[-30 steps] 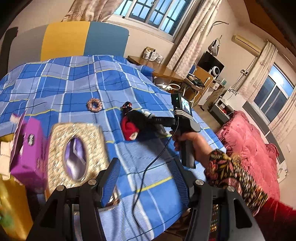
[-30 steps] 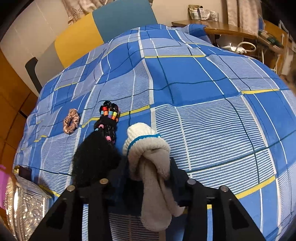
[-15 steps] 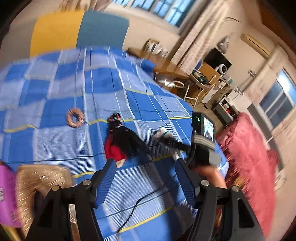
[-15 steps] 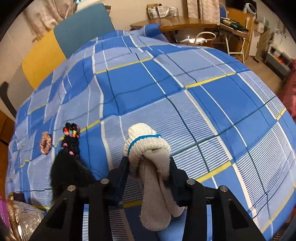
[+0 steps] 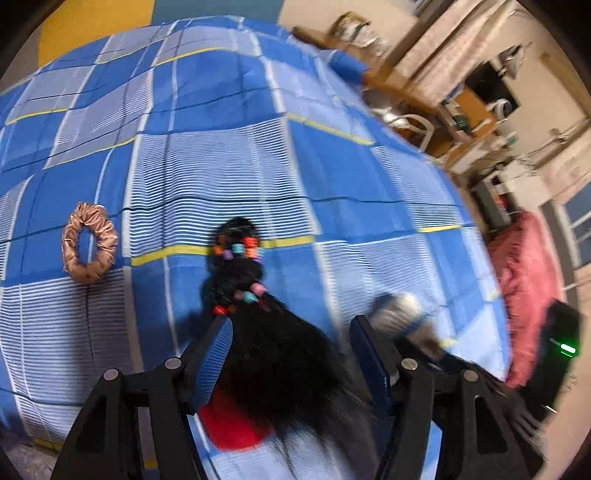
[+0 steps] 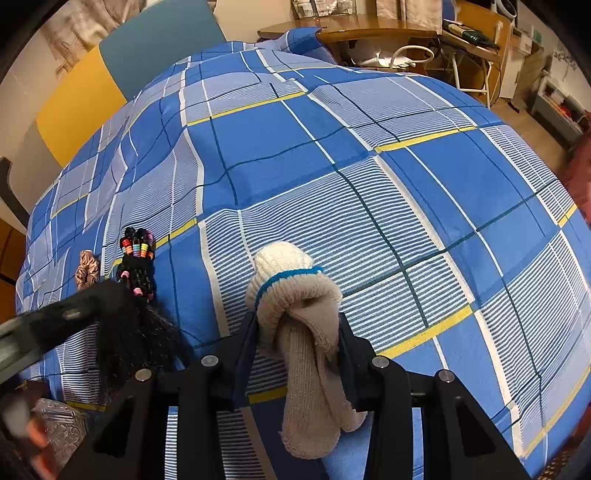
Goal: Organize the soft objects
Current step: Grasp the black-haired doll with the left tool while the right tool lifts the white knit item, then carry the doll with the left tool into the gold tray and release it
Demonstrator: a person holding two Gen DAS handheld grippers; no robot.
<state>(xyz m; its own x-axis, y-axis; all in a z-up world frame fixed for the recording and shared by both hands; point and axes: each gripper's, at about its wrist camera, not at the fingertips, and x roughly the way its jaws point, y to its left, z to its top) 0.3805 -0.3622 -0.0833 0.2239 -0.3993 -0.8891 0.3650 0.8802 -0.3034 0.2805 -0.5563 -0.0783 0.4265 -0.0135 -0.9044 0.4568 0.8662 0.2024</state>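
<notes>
- One bed fills both views, covered by a blue plaid bedspread [image 6: 369,177] with pale striped blocks, white lines and thin yellow bars; the cloth lies mostly smooth, with shallow wrinkles towards the head end.
- Behind the bed stands a padded headboard [image 6: 110,88] in yellow and teal panels, and beyond the far corner a wooden desk [image 6: 354,31] carries small clutter.
- A pink bedcover [image 5: 524,280] shows at the right edge of the left wrist view, though it is blurred.
- The right hand-held gripper [image 6: 295,332] is clamped on a rolled pair of knitted socks [image 6: 295,310], beige and cream with a blue ring near the rounded top; the loose ribbed end hangs below the pads, over the bedspread.
- The left hand-held gripper [image 5: 291,354] has its ridged blue pads apart, the jaws having just been opening, and a black wig [image 5: 280,354] of fine, shaggy fibre lies between them without being pressed.
- The wig's narrow end is bound with small beads in red, orange, blue and pink [image 5: 240,251] and rests on a yellow bar of the plaid.
- A soft red thing [image 5: 229,424] shows under the wig's wide end; what it is cannot be told.
- A satin scrunchie [image 5: 88,243], tan and gathered into a puckered ring, lies flat on the bedspread well to the left of the wig.
- A shiny embossed box [image 6: 62,424] sits at the lower left of the right wrist view.
</notes>
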